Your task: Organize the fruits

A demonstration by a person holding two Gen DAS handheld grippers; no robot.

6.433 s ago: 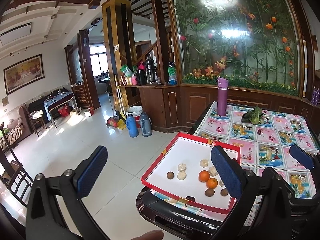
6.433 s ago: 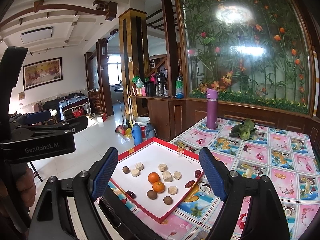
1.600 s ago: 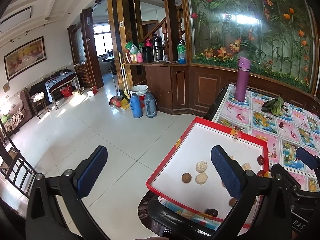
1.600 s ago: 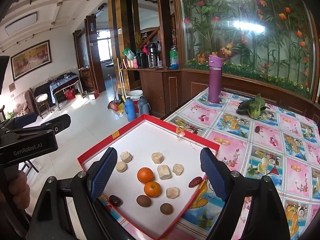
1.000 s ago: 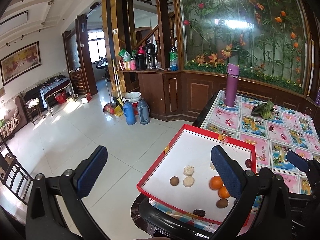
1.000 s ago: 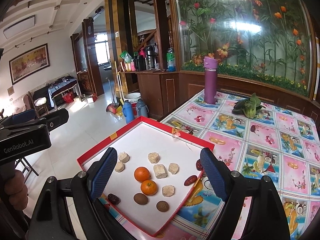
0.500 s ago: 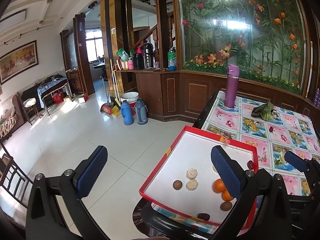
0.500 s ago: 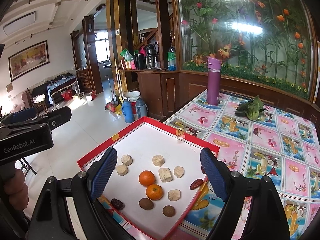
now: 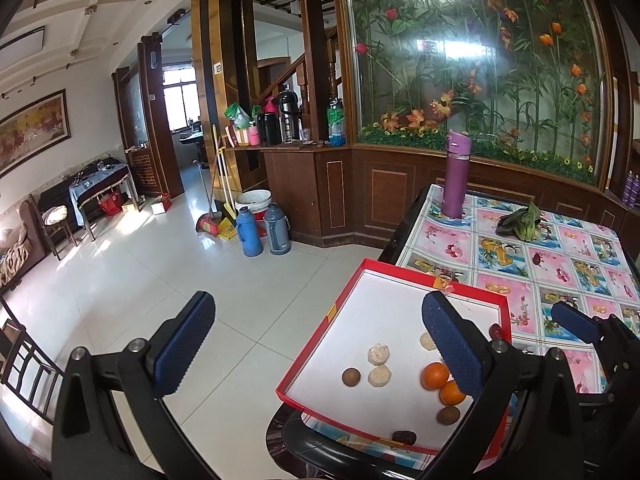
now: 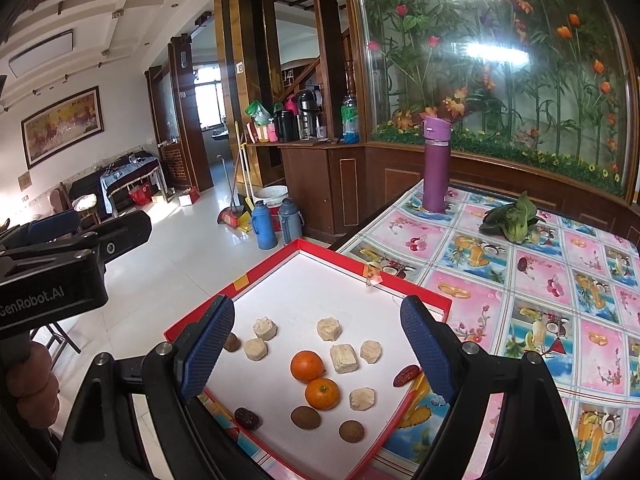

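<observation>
Black tongs [image 10: 316,344], blue textured pads [image 10: 208,344], silver screws.

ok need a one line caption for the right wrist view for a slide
Open right gripper hovers over a red-rimmed tray of two oranges, pale cakes and brown fruits on a fruit-print tablecloth.

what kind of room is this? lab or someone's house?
Most likely a lived-in home, an open dining and living area. A table with a fruit-print cloth holds the red tray, thermos flasks and a broom stand on the tiled floor, and a framed painting hangs on the far wall.
</observation>
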